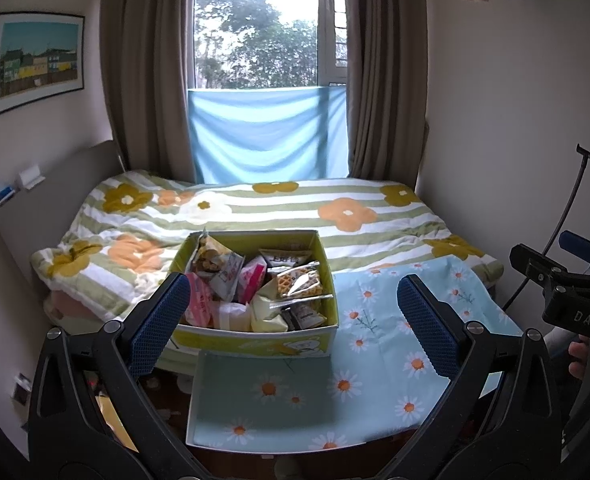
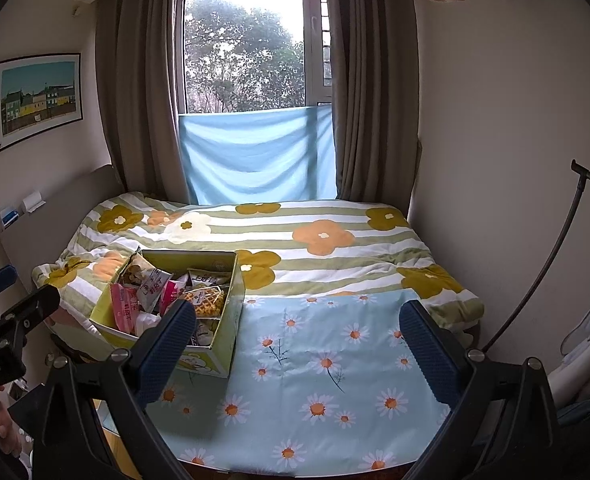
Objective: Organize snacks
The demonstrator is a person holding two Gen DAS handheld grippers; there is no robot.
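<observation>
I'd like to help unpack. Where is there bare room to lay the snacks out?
The daisy cloth right of the box lies bare, out to the quilt behind. The box itself is crammed with packets. Both grippers, left and right, hover open.

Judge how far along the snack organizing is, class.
Done: nothing visibly; the snack packets all sit jumbled in the yellow box. In hand: nothing; left gripper and right gripper are open and empty. Left: sorting every packet; daisy cloth holds none.

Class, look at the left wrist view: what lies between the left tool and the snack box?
Only bare daisy cloth lies between the open left tool and the snack box, seen in the left wrist view.
</observation>
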